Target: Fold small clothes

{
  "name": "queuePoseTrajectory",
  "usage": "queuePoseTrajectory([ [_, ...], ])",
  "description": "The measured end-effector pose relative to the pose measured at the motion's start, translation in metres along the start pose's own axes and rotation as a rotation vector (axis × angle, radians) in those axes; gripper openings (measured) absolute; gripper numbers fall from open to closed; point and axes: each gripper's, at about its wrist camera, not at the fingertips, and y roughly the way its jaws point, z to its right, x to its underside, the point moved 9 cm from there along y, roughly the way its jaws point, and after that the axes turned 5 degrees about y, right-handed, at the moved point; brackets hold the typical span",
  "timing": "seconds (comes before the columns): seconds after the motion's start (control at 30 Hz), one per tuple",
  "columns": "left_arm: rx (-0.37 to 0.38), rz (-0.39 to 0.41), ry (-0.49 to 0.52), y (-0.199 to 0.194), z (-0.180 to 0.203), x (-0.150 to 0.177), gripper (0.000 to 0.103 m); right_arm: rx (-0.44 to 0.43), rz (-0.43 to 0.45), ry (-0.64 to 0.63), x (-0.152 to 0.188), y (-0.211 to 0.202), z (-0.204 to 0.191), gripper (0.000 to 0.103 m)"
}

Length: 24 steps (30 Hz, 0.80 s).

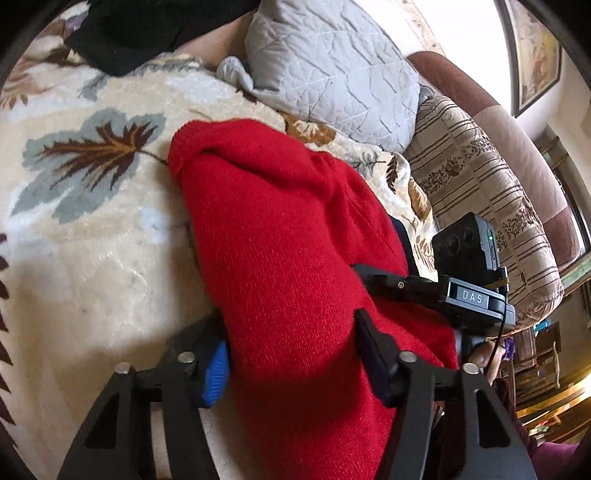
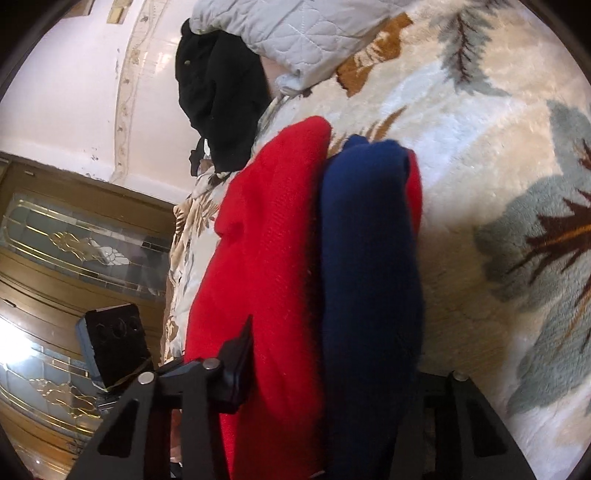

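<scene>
A red knit garment with a navy blue part lies bunched over a cream leaf-patterned blanket. In the left wrist view my left gripper is shut on a thick fold of the red knit, which fills the gap between its fingers. In the right wrist view my right gripper is shut on the red and navy layers together; its right finger is hidden behind the navy cloth. The right gripper's body shows beside the red knit in the left view.
A grey quilted pillow and a black garment lie at the far side of the blanket. A striped beige cushion sits to the right. A wooden door with glass panels stands beyond the blanket's edge.
</scene>
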Motion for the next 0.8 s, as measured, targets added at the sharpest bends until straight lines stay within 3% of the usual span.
queuePoseTrajectory([
  [0.23, -0.019, 0.056, 0.056, -0.027, 0.014, -0.005, 0.053, 0.009, 0.060, -0.075, 0.001, -0.013, -0.031, 0.043],
  [0.43, -0.037, 0.148, 0.099, -0.073, 0.030, -0.007, 0.053, -0.049, 0.127, -0.141, 0.010, -0.029, -0.072, 0.043],
  [0.8, -0.096, 0.219, 0.149, -0.130, 0.052, 0.017, 0.053, -0.106, 0.157, -0.193, 0.046, -0.044, -0.116, 0.043],
])
